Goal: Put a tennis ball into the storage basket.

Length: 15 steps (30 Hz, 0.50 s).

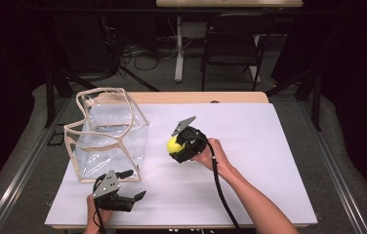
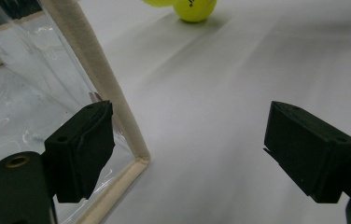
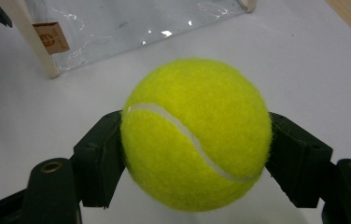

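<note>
A yellow tennis ball [image 1: 173, 143] [image 3: 197, 135] is pinched between the two black jaws of my right gripper [image 1: 175, 146] [image 3: 197, 156], held a little above the white sheet near the middle of the table. A clear plastic bag [image 1: 108, 131] with beige trim stands open-topped at the left; its lower corner edge [image 2: 117, 107] is right beside my left gripper's left jaw. My left gripper [image 1: 135, 184] [image 2: 192, 149] rests near the front edge, jaws wide apart with bare sheet between them. At the top of the left gripper view a yellow ball [image 2: 194, 8] shows, with part of another yellow ball [image 2: 158, 2] beside it.
A white sheet [image 1: 259, 151] covers the wooden table [image 1: 196, 97]. The bag carries a small brown label [image 3: 52, 37] near its trimmed corner. A black chair [image 1: 233, 44] and a table leg stand on the floor beyond the far edge.
</note>
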Available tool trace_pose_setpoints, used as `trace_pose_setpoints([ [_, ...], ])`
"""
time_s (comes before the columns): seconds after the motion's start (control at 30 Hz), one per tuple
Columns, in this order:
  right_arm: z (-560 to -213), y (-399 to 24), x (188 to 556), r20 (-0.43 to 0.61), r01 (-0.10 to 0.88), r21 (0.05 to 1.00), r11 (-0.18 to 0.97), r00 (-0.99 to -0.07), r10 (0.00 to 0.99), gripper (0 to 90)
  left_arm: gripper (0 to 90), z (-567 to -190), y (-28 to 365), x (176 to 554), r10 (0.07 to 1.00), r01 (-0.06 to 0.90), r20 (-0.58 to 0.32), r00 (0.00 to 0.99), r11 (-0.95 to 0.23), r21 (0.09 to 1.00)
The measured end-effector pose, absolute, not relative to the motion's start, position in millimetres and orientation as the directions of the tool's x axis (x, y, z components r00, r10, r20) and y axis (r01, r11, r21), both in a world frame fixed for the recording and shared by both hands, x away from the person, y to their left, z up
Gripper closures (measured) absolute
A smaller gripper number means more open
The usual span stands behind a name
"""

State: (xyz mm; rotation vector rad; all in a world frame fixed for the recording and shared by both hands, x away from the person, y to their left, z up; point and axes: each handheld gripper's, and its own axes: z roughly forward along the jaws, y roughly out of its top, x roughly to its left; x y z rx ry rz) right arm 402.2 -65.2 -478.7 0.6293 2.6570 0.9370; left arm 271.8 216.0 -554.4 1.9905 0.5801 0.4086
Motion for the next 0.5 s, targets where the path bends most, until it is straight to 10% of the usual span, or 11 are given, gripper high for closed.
trace_pose_setpoints([
  [0.5, -473.9, -56.3, 410.4, -0.097, 0.311, 0.628, 0.713, -0.878, 0.469, 26.6, 16.1, -554.4, 216.0, 271.8, 0.557, 0.227, 0.041, 0.829, -0.402, 0.887],
])
